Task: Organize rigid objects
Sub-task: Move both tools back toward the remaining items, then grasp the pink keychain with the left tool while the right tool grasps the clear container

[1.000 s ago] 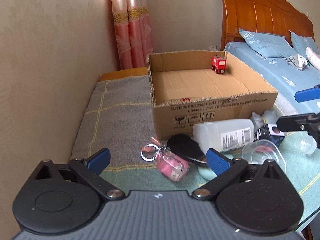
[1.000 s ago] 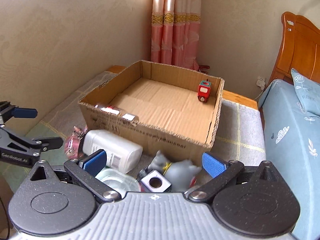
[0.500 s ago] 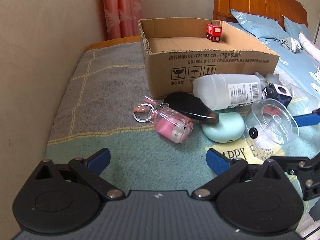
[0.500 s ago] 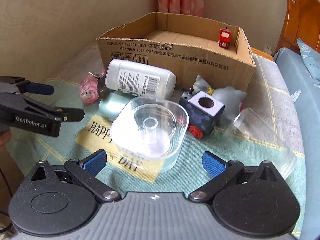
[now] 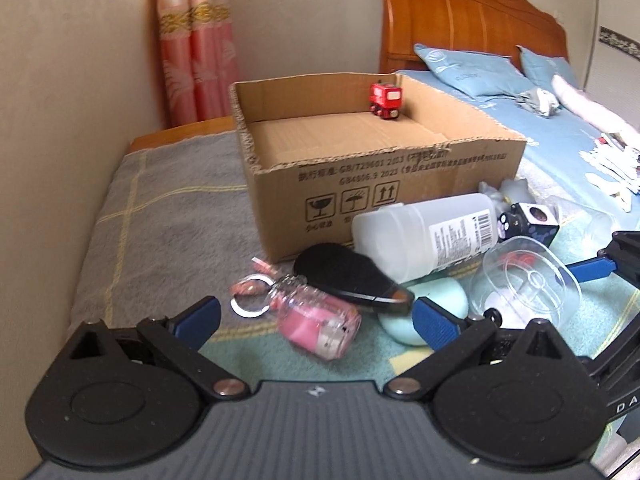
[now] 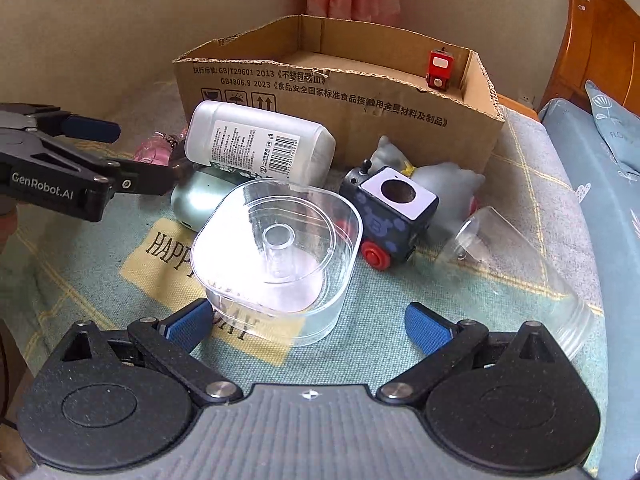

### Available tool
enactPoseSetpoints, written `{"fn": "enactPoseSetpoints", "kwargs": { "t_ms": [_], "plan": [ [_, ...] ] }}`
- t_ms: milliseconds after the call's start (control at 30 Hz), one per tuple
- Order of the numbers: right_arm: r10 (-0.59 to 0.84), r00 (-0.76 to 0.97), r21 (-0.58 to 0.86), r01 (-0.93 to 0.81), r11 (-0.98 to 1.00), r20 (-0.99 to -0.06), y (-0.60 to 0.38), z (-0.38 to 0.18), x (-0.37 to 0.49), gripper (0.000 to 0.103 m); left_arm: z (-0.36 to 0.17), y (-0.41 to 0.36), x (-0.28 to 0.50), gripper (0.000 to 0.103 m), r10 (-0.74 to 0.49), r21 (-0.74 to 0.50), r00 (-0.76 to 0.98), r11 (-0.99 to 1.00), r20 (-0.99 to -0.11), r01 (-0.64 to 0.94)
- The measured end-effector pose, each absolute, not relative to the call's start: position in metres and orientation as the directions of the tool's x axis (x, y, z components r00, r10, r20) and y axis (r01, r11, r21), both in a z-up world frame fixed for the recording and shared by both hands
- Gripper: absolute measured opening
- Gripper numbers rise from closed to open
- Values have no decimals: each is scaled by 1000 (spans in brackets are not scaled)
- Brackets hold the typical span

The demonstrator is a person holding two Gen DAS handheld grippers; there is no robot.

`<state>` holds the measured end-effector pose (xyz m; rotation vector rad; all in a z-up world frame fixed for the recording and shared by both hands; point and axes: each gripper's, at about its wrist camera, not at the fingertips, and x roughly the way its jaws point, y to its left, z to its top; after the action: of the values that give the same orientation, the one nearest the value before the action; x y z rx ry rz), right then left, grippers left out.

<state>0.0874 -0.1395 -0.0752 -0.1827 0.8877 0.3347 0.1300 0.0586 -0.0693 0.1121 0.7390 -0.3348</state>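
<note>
My left gripper (image 5: 317, 316) is open, with a pink keychain bottle (image 5: 320, 330) lying on the blanket between its fingers. Beside the keychain bottle are a black oval case (image 5: 348, 276), a mint case (image 5: 436, 300) and a white bottle (image 5: 424, 236) on its side. My right gripper (image 6: 308, 328) is open, and the near edge of a clear plastic container (image 6: 276, 256) sits between its fingers. Behind stands an open cardboard box (image 6: 332, 96) with a red toy car (image 6: 440, 69) inside.
A dark cube car with red wheels (image 6: 396, 208), a grey soft toy (image 6: 444, 176) and a clear cup (image 6: 520, 264) on its side lie right of the container. A wall runs along the left, and a bed with blue pillows (image 5: 472, 68) is on the right.
Both grippers have moved forward toward the pile. The pink keychain bottle now lies between the left fingers, and the clear container has come up to the right fingers. Both stay open.
</note>
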Motion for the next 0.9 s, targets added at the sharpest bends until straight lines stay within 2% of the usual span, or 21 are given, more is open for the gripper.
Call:
{"fn": "enactPoseSetpoints", "kwargs": {
  "t_ms": [400, 667, 833, 900],
  "plan": [
    [222, 590, -19, -373, 928, -776, -139, -76, 89, 103, -73, 58, 119, 102, -444, -139, 593, 862, -672, 487],
    [236, 599, -20, -389, 921, -765, -140, -77, 86, 103, -75, 60, 112, 99, -354, -25, 660, 891, -663, 453],
    [235, 603, -22, -387, 922, -762, -140, -77, 84, 103, -78, 61, 117, 86, -375, -35, 649, 881, -662, 473],
    [236, 604, -22, -388, 921, -761, -140, -77, 83, 103, -80, 61, 118, 86, -384, -40, 644, 876, -662, 481]
  ]
}}
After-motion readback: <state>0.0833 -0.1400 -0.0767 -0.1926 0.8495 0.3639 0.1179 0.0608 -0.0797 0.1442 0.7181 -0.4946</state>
